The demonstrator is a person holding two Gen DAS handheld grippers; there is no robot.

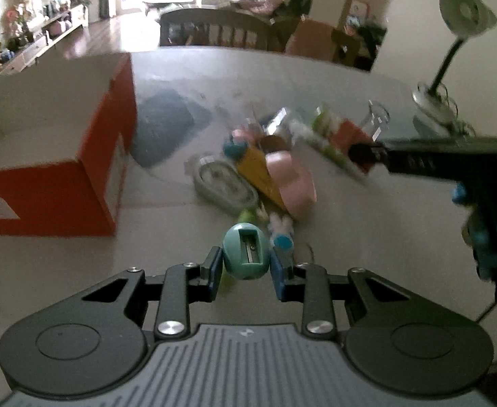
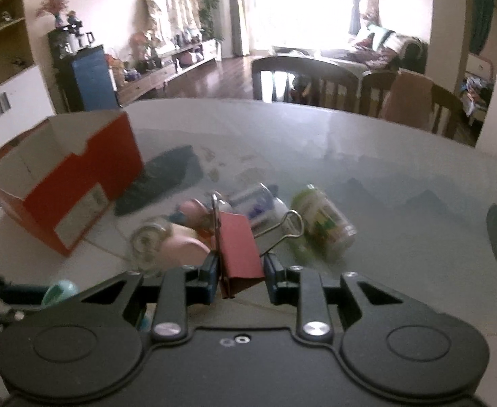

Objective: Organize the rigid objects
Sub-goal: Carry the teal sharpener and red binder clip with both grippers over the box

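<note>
My left gripper is shut on a teal egg-shaped pencil sharpener, held above the grey table. My right gripper is shut on a red binder clip with wire handles, also lifted off the table. In the left wrist view the right gripper reaches in from the right with the red clip at its tip. A pile of small items lies between them: a pink case, a yellow piece, a clear oval tin, a green-labelled bottle.
An open red cardboard box with a white inside stands at the left; the same box shows in the right wrist view. A dark grey cloth lies beside it. A desk lamp stands at the right. Chairs line the table's far edge.
</note>
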